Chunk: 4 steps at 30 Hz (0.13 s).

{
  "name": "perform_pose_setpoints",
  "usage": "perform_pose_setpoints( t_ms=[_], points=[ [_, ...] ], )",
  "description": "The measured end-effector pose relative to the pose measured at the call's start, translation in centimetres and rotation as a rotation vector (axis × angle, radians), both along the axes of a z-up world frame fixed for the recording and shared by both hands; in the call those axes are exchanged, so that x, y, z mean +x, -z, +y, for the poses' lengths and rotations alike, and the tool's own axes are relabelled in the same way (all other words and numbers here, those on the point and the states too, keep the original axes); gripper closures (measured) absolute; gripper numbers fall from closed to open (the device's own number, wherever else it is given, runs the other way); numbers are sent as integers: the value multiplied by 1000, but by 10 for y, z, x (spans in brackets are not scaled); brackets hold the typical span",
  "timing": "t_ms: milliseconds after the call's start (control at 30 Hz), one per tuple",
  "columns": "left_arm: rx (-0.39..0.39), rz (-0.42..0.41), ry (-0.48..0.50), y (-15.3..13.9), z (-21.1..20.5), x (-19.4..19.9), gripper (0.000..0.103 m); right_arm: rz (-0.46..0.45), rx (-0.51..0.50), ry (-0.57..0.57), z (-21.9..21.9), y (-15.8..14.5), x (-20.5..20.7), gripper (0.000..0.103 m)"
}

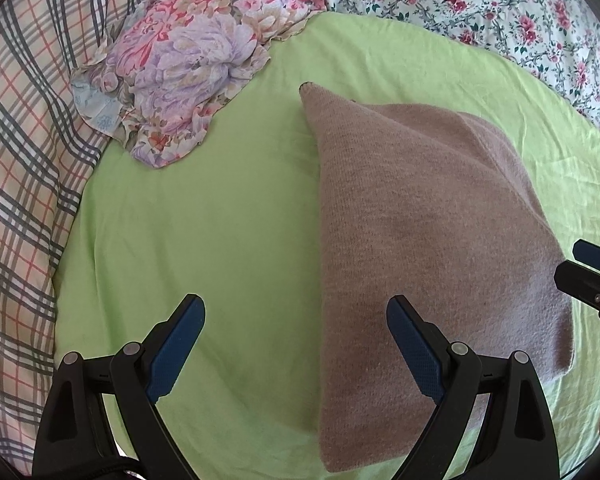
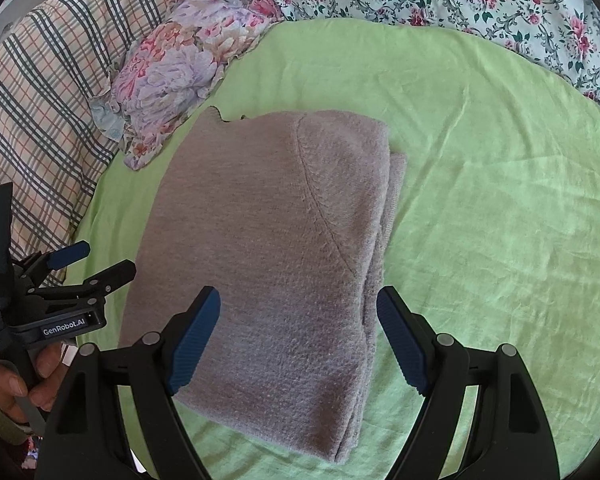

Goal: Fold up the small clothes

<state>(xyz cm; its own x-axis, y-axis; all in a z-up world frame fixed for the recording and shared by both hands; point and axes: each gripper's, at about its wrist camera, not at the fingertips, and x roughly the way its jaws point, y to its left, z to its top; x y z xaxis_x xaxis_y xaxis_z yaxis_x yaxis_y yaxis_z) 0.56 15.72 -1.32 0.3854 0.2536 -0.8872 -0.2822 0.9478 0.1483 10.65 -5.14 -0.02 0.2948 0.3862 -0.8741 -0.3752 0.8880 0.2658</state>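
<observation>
While both pairs of jaws hang spread and empty, the folded brown sweater lies on the green sheet, ahead of the right gripper and beside the left gripper. A careless nudge could undo its stacked layers.

Cut off at the 3 o'clock edge of the left wrist view: right gripper, only a dark fragment showing, jaw stance impossible to judge there. Hidden beneath the folded brown sweater: its lower layers, only stacked edges peeking out toward 3 o'clock. Cropped at 8 o'clock in the right wrist view: hand on the left gripper, wrist lost past the rim. Too small to read: the tiny label beside "GenRobot.AI". Partly tucked under the floral cloth bundle: green sheet.
</observation>
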Motion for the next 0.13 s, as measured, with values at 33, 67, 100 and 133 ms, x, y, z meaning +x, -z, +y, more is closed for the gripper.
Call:
perform_pose_setpoints(
  t_ms=[33, 67, 100, 133],
  points=[
    [-3, 0, -1, 0, 0, -1, 10, 3, 3, -2, 1, 1, 0, 22],
    [-3, -1, -5, 0, 1, -2, 10, 3, 4, -1, 3, 0, -1, 22],
    [-1, -4, -9, -1, 2, -2, 10, 1, 5, -2, 4, 0, -2, 22],
    [-1, -6, -10, -2, 2, -3, 10, 0, 4, -3, 5, 0, -3, 22]
  ],
)
